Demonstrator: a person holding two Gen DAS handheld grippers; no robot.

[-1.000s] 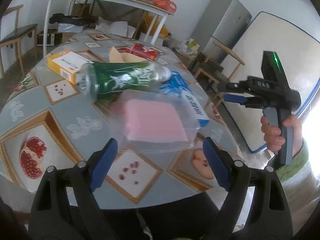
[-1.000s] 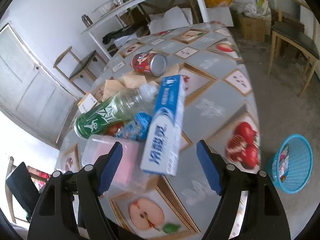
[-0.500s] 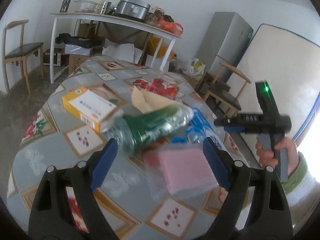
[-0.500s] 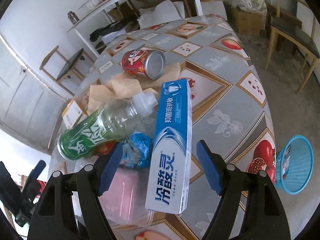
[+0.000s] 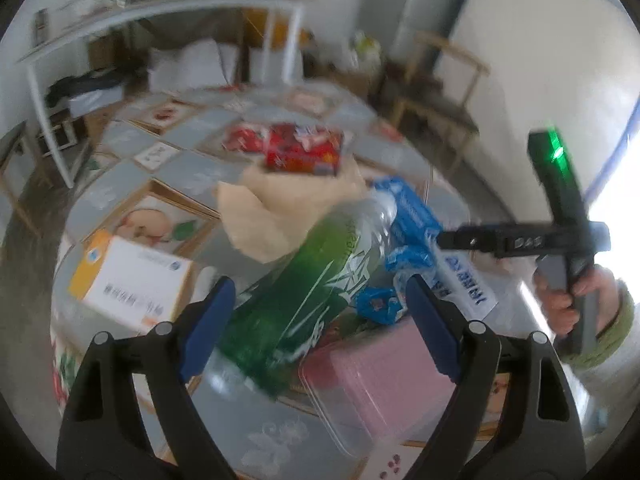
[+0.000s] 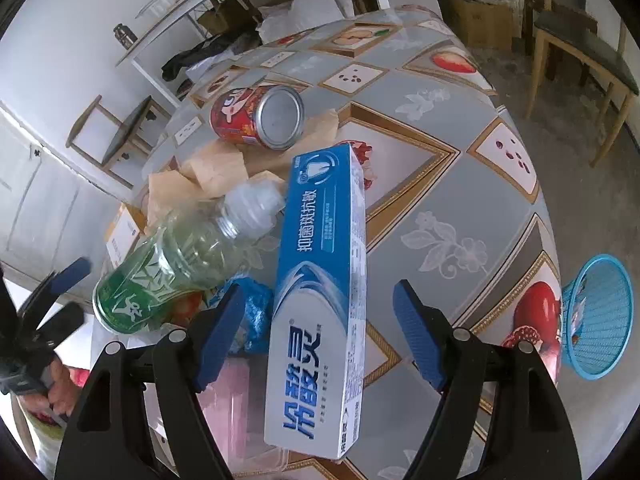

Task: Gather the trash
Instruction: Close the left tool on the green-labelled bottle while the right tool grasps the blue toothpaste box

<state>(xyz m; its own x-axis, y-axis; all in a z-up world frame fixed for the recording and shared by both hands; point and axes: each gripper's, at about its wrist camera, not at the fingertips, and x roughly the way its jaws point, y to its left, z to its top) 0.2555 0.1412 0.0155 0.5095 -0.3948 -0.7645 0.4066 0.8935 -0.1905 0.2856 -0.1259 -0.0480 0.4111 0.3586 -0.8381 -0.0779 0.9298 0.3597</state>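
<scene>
Trash lies in a heap on the table. A green plastic bottle [image 5: 304, 284] lies between the open jaws of my left gripper [image 5: 316, 324]. A blue toothpaste box [image 6: 324, 292] lies between the open jaws of my right gripper [image 6: 316, 332]. The bottle [image 6: 168, 264] also shows in the right wrist view, left of the box. Around them are a red can [image 6: 256, 118], a crumpled blue wrapper [image 5: 408, 240], tan paper [image 5: 280, 212], a clear box with a pink pad [image 5: 376, 376] and an orange and white carton [image 5: 128, 280]. Neither gripper holds anything.
A blue mesh basket [image 6: 596, 316] with some trash stands on the floor right of the table [image 6: 440, 184]. Wooden chairs [image 6: 576, 44] stand beyond the table's far side. A long white bench table [image 5: 160, 12] with clutter is at the back.
My left gripper has swung from the pink pad box to the green bottle, which now sits between its jaws. My right gripper has moved closer over the toothpaste box.
</scene>
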